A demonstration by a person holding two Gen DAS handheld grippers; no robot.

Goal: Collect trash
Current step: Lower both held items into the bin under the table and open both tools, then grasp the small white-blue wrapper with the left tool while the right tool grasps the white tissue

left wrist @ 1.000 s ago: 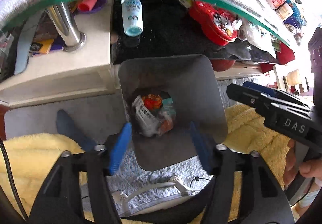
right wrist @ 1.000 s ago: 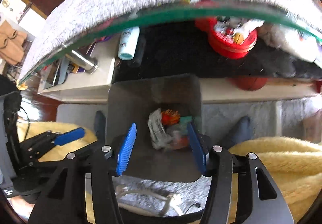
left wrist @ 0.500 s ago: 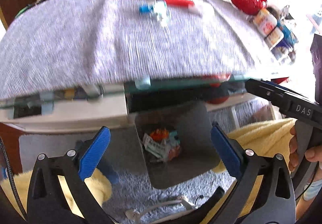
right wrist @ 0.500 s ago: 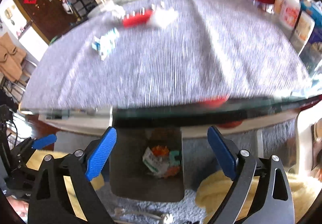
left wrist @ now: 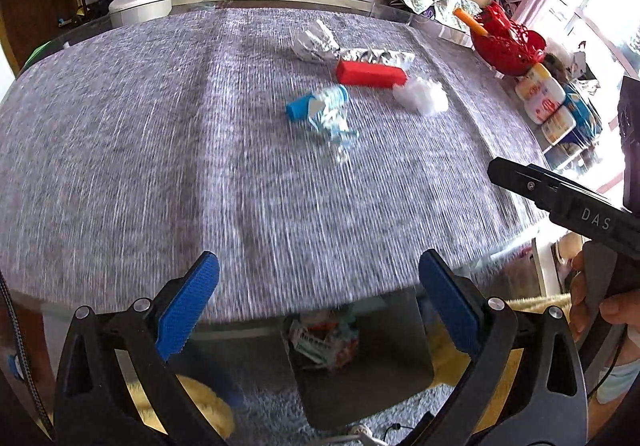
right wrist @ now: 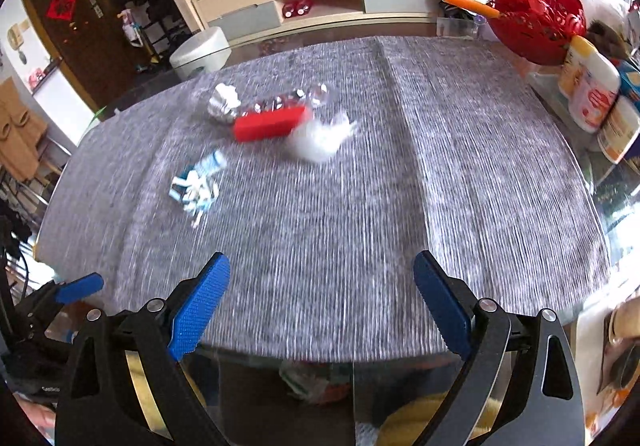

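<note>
Across nearly all of both views: a table (left wrist: pixel 160 149) under a grey woven cloth, the landmark for everything else. Below its near edge, on the floor and seen partly through the glass rim: a dark bin (left wrist: pixel 360 370) with crumpled wrappers already inside.

At the table's far right corner: a red openwork basket (left wrist: pixel 506 41), with white canisters (left wrist: pixel 540 101) just beside it along the right edge.

Near the table's middle, toward the far side, four bits of trash in a loose cluster. Largest: a crumpled foil wrapper (left wrist: pixel 320 43), touching or just behind a red box (left wrist: pixel 370 74). Off the box's right end, touching or nearly so: a wad of white tissue (left wrist: pixel 422 95). Nearer and to the left, apart from the rest: a torn blue-and-white packet (left wrist: pixel 324 113).

Handling, as a judgement: all light. Foil and packet thin, crinkly, likely slippery; best pinched at a raised fold, not a flat face. Box stiff; best taken across its narrow sides. Tissue soft; grab anywhere.

At the table's near edge: left gripper (left wrist: pixel 318 304) and right gripper (right wrist: pixel 320 302), both spread wide with nothing between the blue pads, well short of the cluster.
</note>
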